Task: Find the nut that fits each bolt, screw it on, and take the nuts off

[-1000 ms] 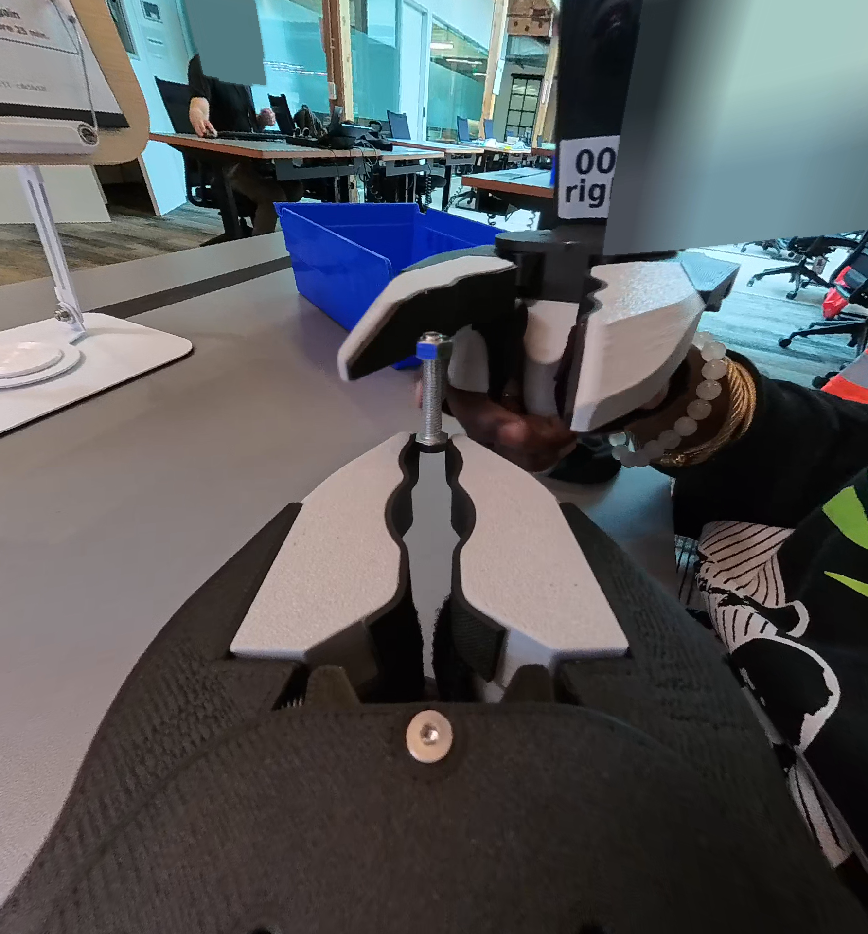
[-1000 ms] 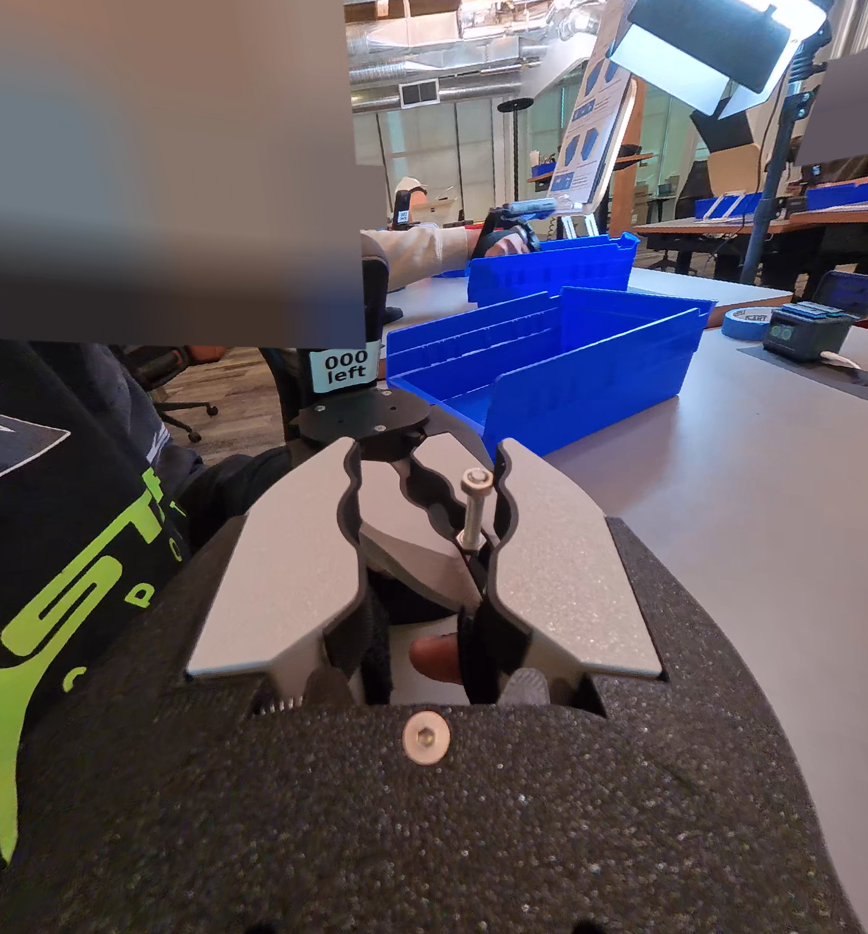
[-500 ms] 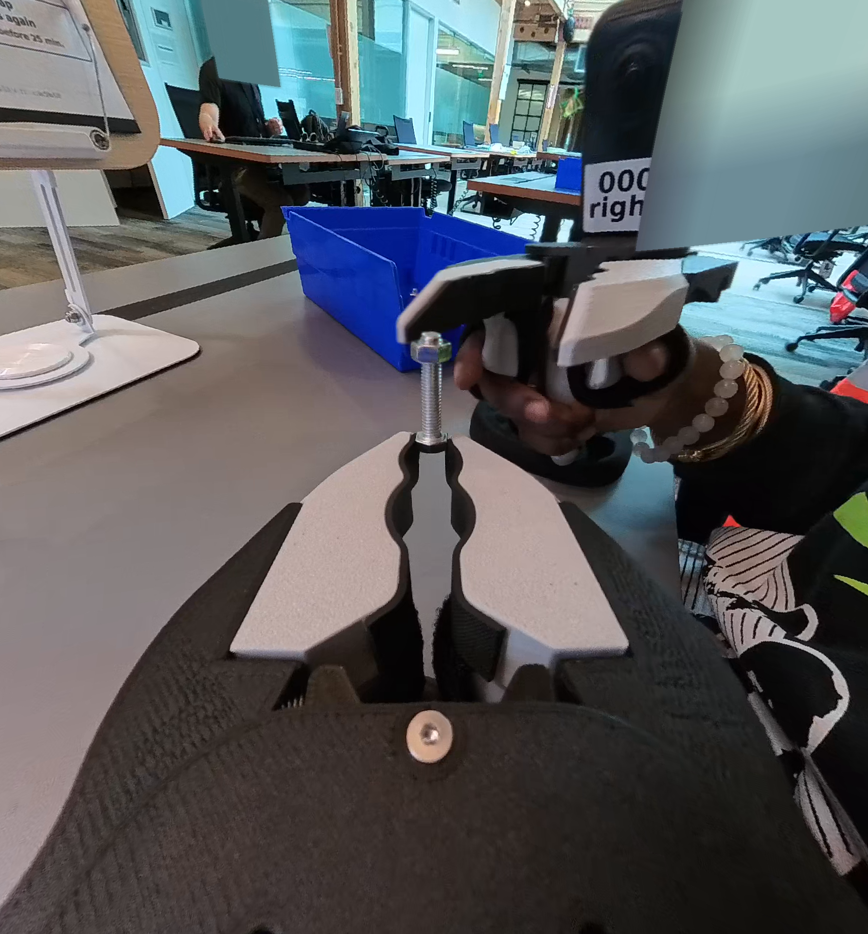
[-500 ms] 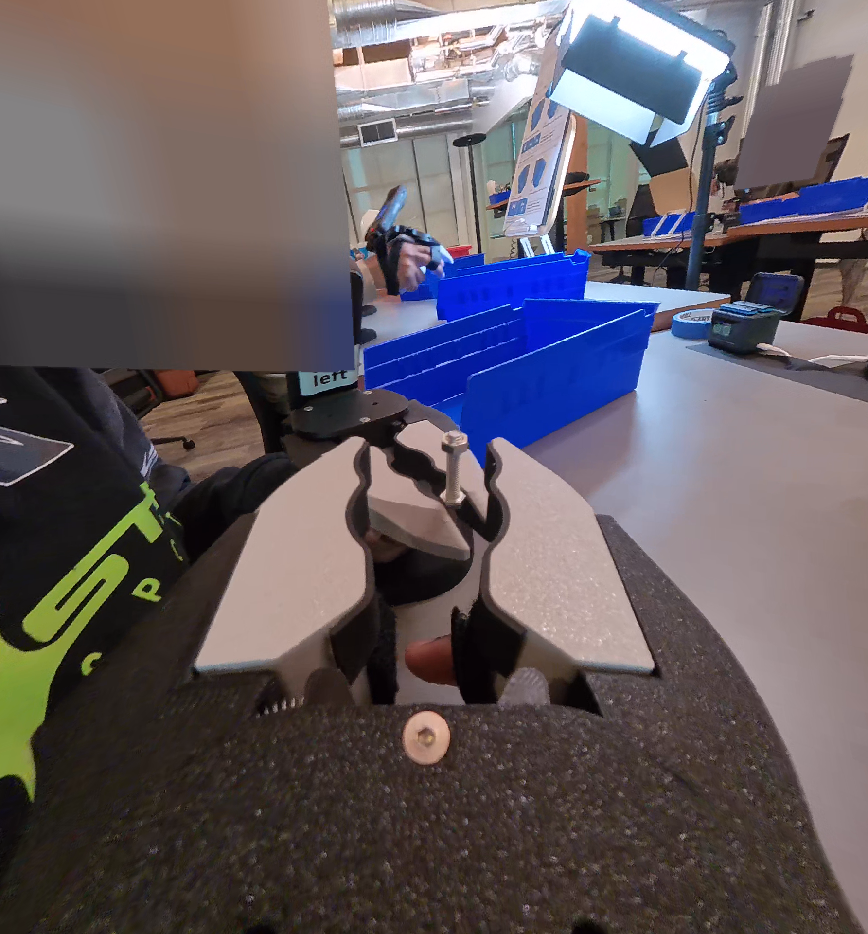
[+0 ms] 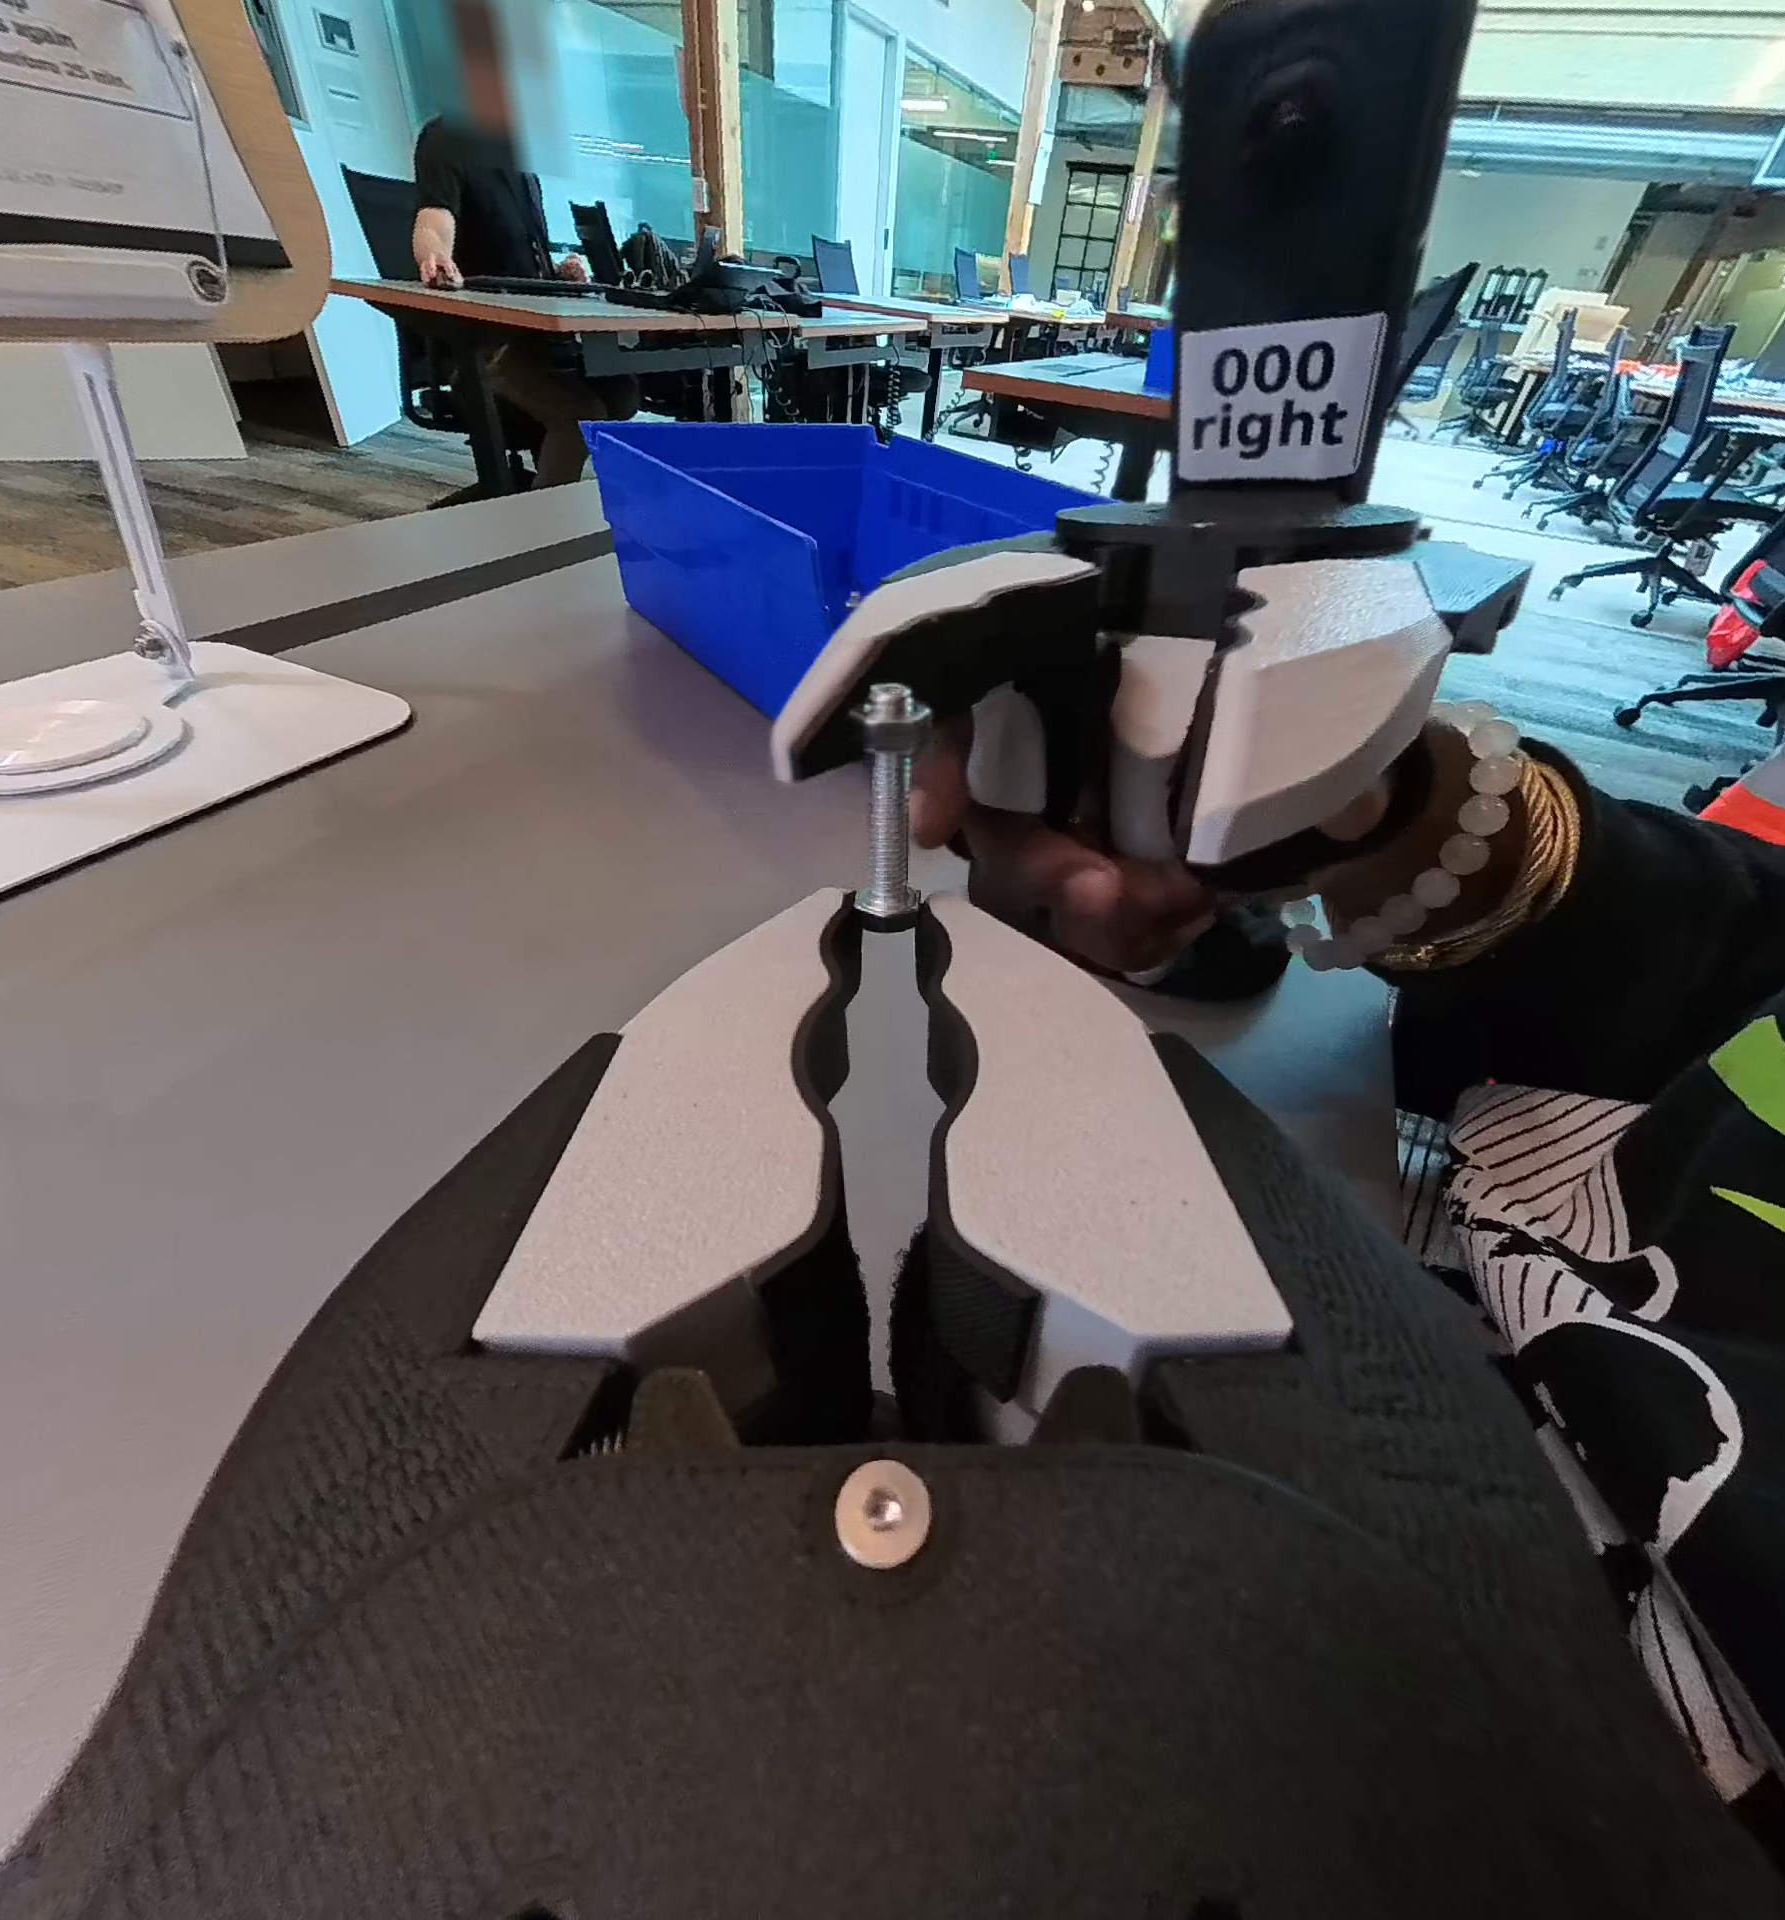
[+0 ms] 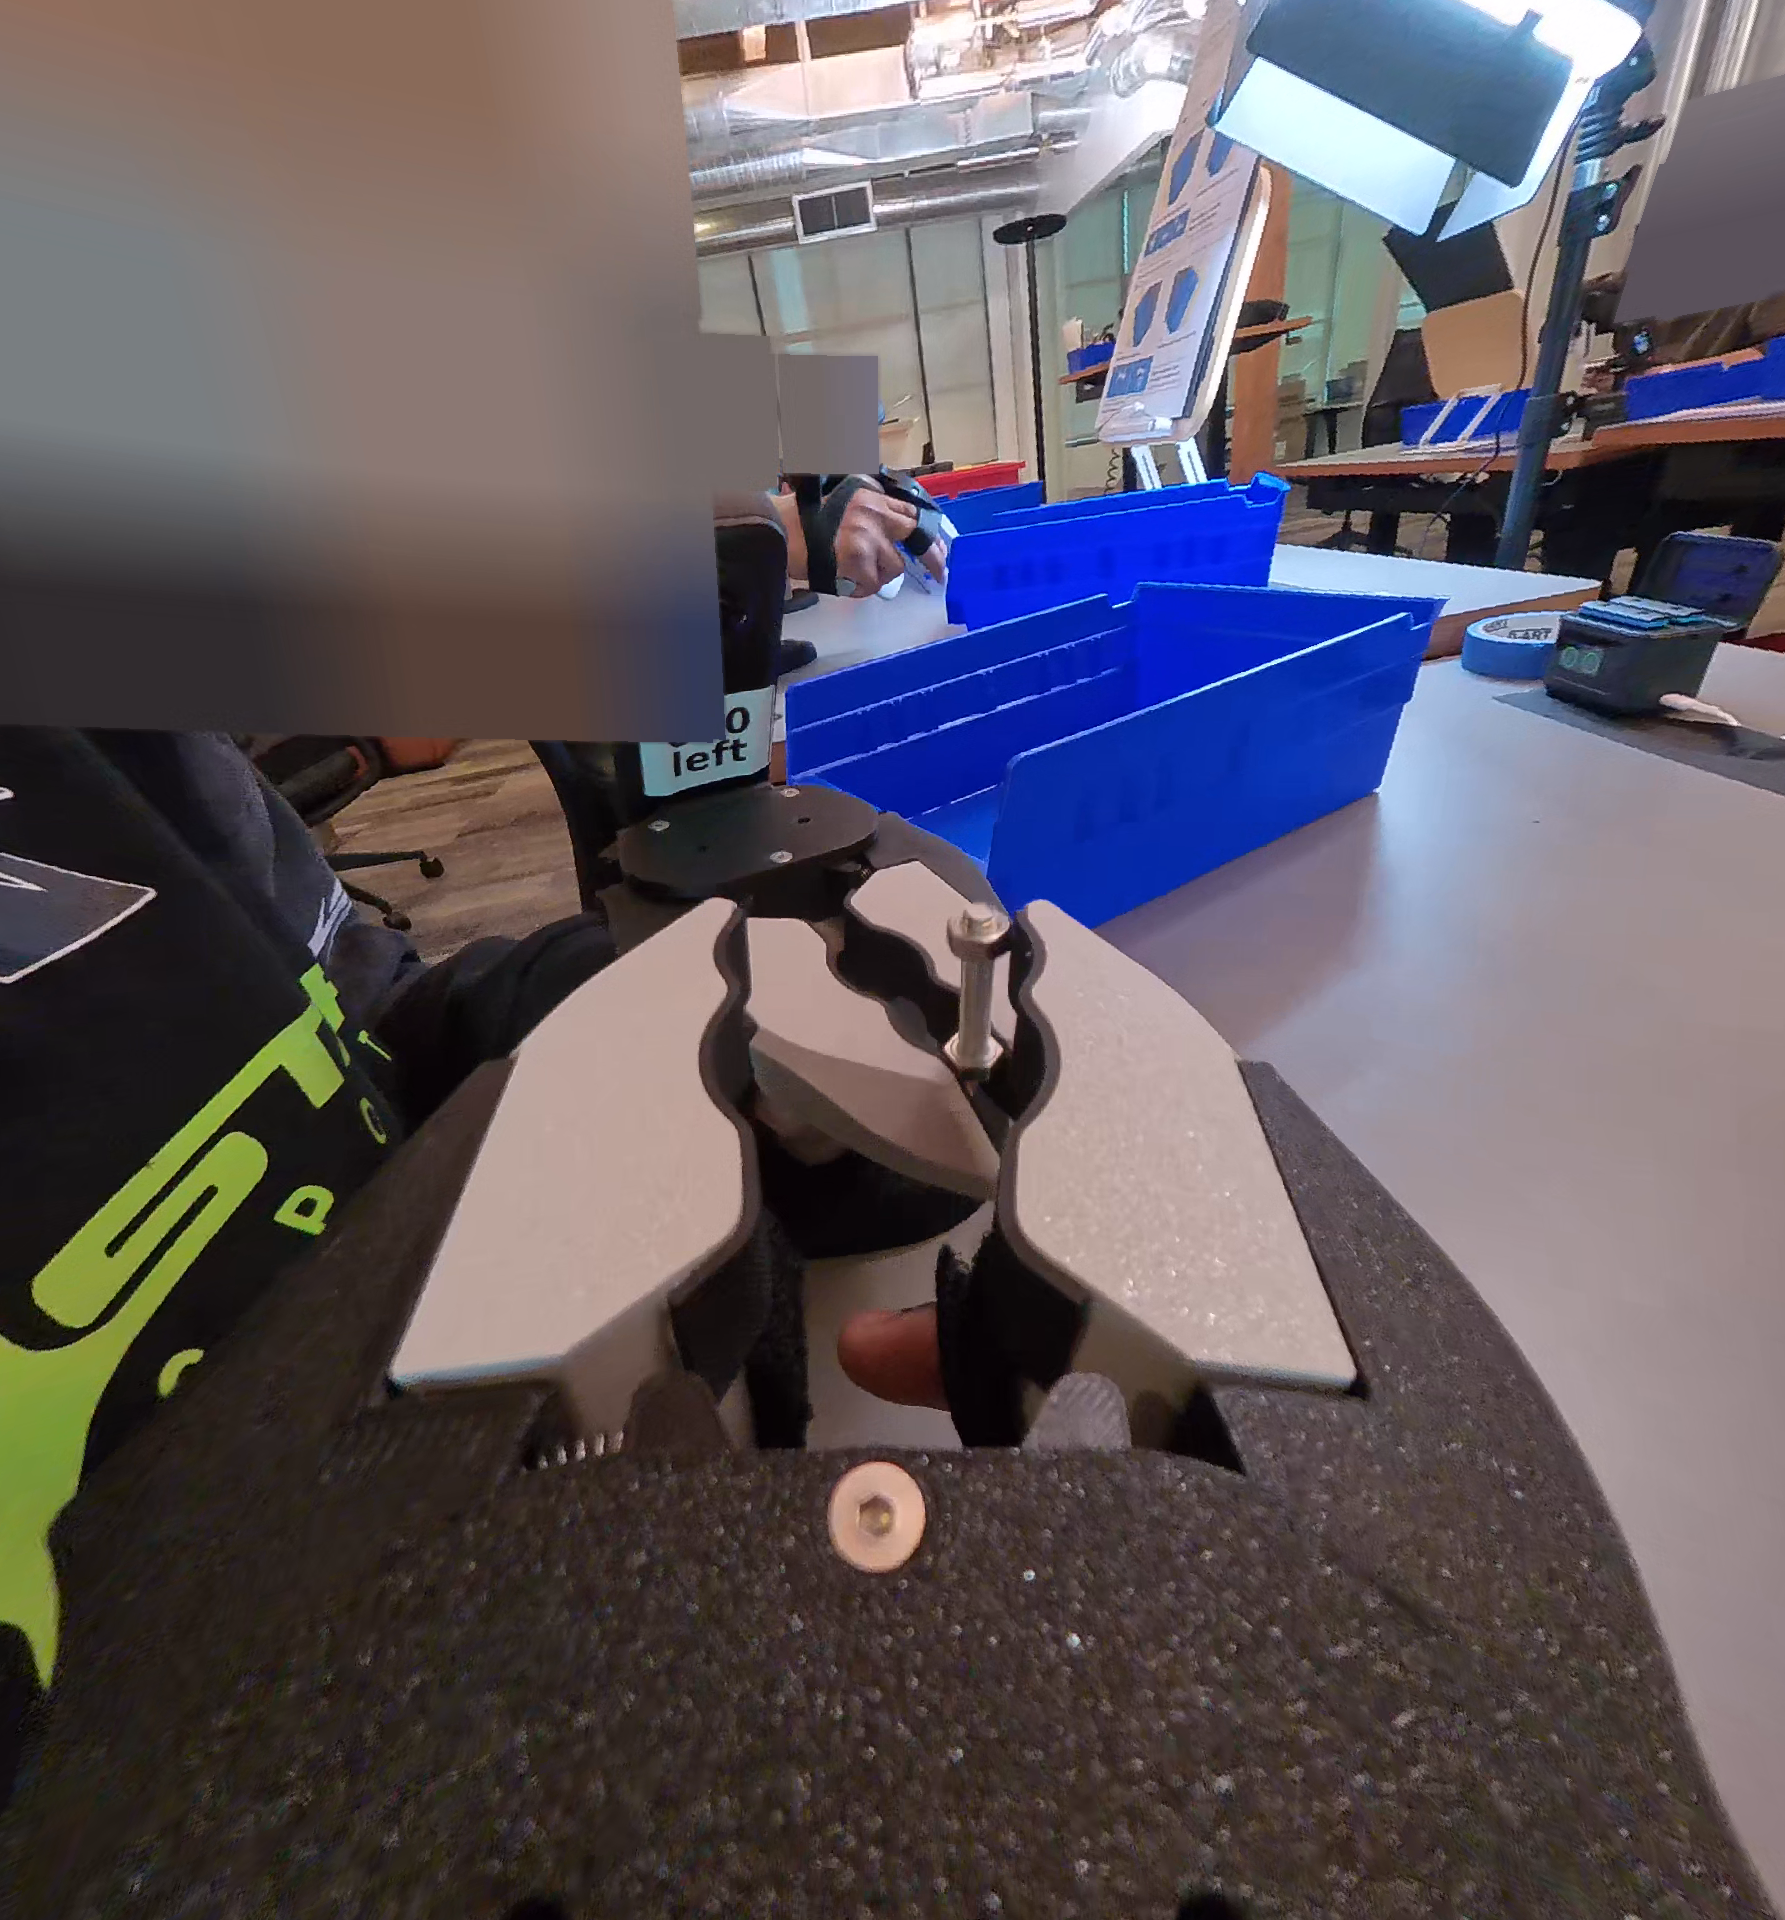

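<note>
Left gripper (image 5: 886, 912): tips pinched on the head end of a bolt (image 5: 890, 821), which stands upright above them.
Nut (image 5: 895, 714): silver hex nut at the top of the bolt's threaded shank.
Right gripper (image 6: 880, 935): fingers apart; in the left wrist view one finger (image 5: 929, 655) sits right behind the nut, and whether it touches the nut is hard to tell. In its own view the bolt (image 6: 974, 992) stands just inside the right-hand finger.
Hand (image 5: 1064, 873): holds the right gripper's handle, with bead and gold bracelets at the wrist.
Table (image 5: 296, 987): grey surface under both grippers.
Near blue bin (image 6: 1179, 748): open-topped, with a divider across it; the part of the inside that shows looks empty, though the floor is mostly hidden.
Far blue bin (image 6: 1106, 545): behind the first; contents hidden by its wall.
Blue tape roll (image 6: 1509, 639): beside a small dark case (image 6: 1646, 655) on the table, well apart from the bins.
White stand base (image 5: 140, 738): on the table, away from the grippers.
</note>
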Motion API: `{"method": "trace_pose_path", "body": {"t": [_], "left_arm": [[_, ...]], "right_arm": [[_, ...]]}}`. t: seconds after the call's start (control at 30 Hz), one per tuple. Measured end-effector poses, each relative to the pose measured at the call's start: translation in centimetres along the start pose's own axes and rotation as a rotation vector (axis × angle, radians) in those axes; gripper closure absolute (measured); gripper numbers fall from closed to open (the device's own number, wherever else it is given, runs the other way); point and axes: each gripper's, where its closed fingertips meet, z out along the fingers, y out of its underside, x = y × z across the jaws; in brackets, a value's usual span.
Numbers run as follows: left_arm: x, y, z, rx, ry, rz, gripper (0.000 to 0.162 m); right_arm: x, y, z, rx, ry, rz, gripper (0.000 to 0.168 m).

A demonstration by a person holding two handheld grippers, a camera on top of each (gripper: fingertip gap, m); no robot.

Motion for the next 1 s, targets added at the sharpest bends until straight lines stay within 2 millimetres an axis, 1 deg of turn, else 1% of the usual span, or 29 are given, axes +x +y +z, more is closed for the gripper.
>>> {"method": "trace_pose_path", "body": {"t": [0.13,0.2,0.3,0.37,0.47,0.57,0.67,0.87,0.97,1.0], "left_arm": [[-0.1,0.0,0.0,0.004,-0.004,-0.006,0.152],[-0.1,0.0,0.0,0.002,-0.005,-0.006,0.152],[0.0,0.0,0.0,-0.002,-0.001,-0.004,0.152],[0.0,0.1,0.0,-0.004,0.003,0.001,0.152],[0.2,0.1,0.1,-0.009,0.011,0.009,0.152],[0.4,0.2,0.2,-0.02,0.02,0.016,0.152],[0.3,0.2,0.2,-0.016,0.013,0.012,0.152],[-0.1,0.0,0.0,0.002,-0.002,-0.009,0.152],[-0.2,0.0,0.0,0.002,-0.008,-0.008,0.152],[-0.2,0.0,0.0,0.003,-0.01,-0.009,0.152]], "right_arm": [[0.0,0.0,-1.0,0.002,0.023,-0.003,0.123],[-0.1,0.0,-1.5,0.009,0.023,-0.005,0.129],[0.5,-0.3,-1.8,0.031,0.047,0.002,0.13],[0.8,-0.4,-1.4,0.039,0.052,0.006,0.124],[0.7,-0.4,-0.4,0.027,0.029,-0.003,0.12],[0.3,-0.2,0.6,0.012,-0.003,-0.011,0.119],[0.0,-0.2,0.9,0.008,-0.018,-0.014,0.119],[0.1,-0.3,-0.3,0.014,0.013,-0.012,0.121],[0.1,-0.3,-1.0,0.015,0.026,-0.013,0.125],[0.0,-0.3,-1.3,0.015,0.022,-0.013,0.129]]}}
